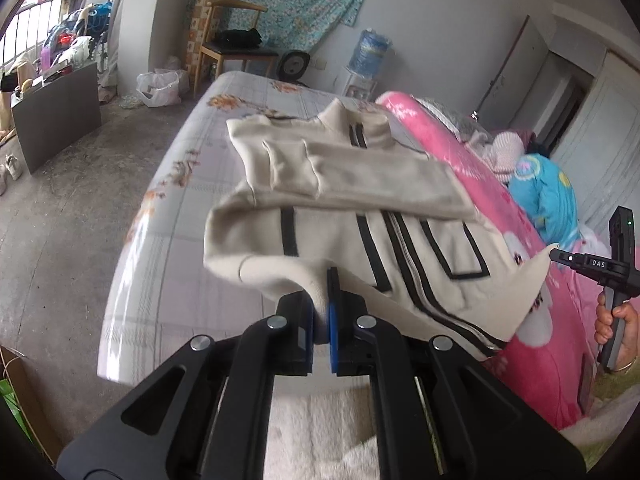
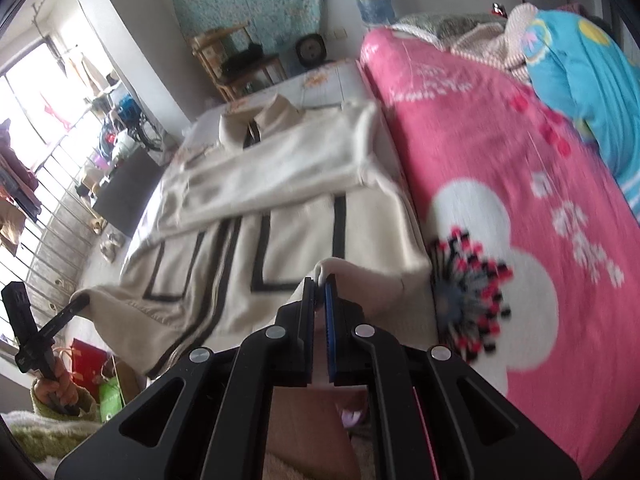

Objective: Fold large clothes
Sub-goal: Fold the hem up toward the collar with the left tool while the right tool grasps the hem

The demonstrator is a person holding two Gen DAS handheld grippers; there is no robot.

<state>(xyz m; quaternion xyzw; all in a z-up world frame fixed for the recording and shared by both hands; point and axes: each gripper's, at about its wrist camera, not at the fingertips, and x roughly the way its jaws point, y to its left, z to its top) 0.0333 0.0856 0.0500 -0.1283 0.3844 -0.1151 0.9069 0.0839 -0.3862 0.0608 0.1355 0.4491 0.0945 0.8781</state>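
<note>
Both grippers pinch the hem of a cream jacket (image 1: pixel 344 200) that lies on the bed (image 1: pixel 160 240).

We hold the left gripper (image 1: pixel 320 312) clamped on one bottom corner and the right gripper (image 2: pixel 320 300) clamped on the other, jaws narrow with cloth between the blue pads (image 2: pixel 330 312). Our jacket, cream with dark stripes and a centre zip, spreads over the pale checked sheet, collar at the far end, sleeves folded across the chest, just beside a pink blanket (image 2: pixel 500 160). Its near edge is raised off the bed.

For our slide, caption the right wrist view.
Right gripper pinches the hem of a cream jacket with black trim, spread beside a pink blanket.
</note>
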